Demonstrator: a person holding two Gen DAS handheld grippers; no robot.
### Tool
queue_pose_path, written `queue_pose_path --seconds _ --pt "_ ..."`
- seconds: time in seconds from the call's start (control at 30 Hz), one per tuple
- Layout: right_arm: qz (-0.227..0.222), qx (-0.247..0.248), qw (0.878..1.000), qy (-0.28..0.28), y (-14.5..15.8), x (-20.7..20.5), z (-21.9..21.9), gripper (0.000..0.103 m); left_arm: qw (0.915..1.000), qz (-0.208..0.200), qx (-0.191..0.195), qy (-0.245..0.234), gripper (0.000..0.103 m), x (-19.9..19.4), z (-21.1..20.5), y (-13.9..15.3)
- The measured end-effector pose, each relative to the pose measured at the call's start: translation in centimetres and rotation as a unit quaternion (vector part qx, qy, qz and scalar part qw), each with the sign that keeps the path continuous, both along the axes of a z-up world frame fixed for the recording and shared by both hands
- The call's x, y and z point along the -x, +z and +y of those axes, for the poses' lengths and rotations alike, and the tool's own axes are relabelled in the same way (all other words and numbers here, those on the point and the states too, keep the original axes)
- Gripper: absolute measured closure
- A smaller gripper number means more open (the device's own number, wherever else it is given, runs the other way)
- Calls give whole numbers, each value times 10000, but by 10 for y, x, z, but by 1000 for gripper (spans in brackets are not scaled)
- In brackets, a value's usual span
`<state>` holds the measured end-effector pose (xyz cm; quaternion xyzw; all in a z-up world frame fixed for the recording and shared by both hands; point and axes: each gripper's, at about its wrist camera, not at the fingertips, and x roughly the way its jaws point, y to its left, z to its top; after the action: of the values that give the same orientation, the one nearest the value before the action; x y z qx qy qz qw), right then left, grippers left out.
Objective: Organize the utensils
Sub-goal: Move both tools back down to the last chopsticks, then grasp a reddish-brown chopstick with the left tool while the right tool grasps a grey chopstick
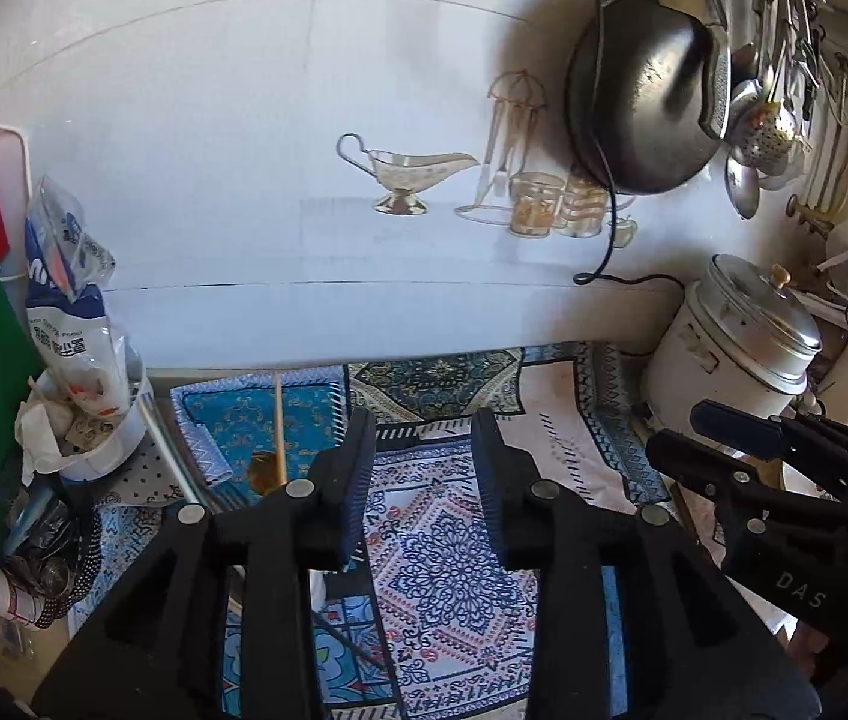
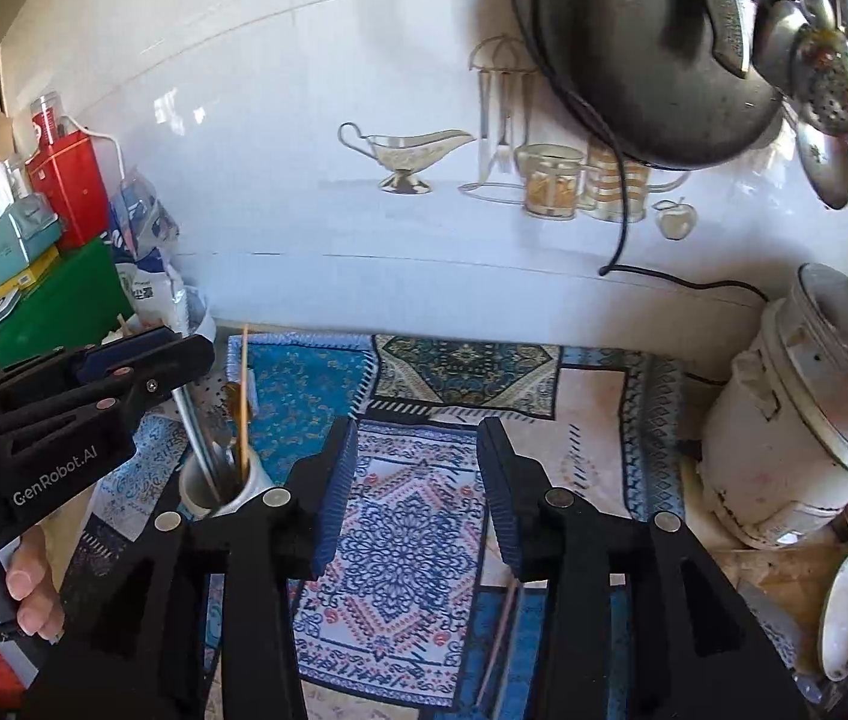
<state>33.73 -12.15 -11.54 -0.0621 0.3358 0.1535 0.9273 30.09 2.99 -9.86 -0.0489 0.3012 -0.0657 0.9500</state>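
A white cup (image 2: 243, 489) stands on the patterned cloth at the left and holds a wooden stick (image 2: 242, 396) and metal utensils (image 2: 198, 438). In the left wrist view the stick (image 1: 278, 426) and a metal handle (image 1: 168, 450) rise just left of my fingers. My left gripper (image 1: 424, 492) is open and empty above the cloth, right of the cup. My right gripper (image 2: 417, 492) is open and empty over the cloth. A wooden chopstick (image 2: 499, 636) lies on the cloth under the right gripper's right finger. A dark thin utensil (image 1: 351, 645) lies under the left gripper.
A white rice cooker (image 2: 808, 420) stands at the right. A black wok (image 2: 646, 54) and ladles (image 2: 838, 90) hang on the tiled wall. A white tub with bags (image 1: 81, 360), green and red boxes (image 2: 63, 276) crowd the left. A small plate (image 2: 847, 618) sits front right.
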Motion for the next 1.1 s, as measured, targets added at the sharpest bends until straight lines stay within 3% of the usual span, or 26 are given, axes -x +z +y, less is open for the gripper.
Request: queue_pose_path --seconds 0.23,0.5,0.77,0.97,1.1 --pt "57 81 9985 -548 -8 4 -59 63 9988 228 -62 -436 59 -11 -57 -15" --pt "438 181 9937 -1017 -37 -1 -114 62 9911 998 -140 -874 53 -40 -118 -67" --pt "1036 398 9871 -1154 -88 -16 -138 62 9750 1995 -581 -784 53 -74 -150 -156" --pt "1527 418 9812 -1107 -125 -26 -149 62 9575 2746 -389 -786 53 -97 -158 -211" --pt "1746 388 9774 -1123 -141 -30 -158 62 9524 2910 -312 -851 59 -105 -168 -228"
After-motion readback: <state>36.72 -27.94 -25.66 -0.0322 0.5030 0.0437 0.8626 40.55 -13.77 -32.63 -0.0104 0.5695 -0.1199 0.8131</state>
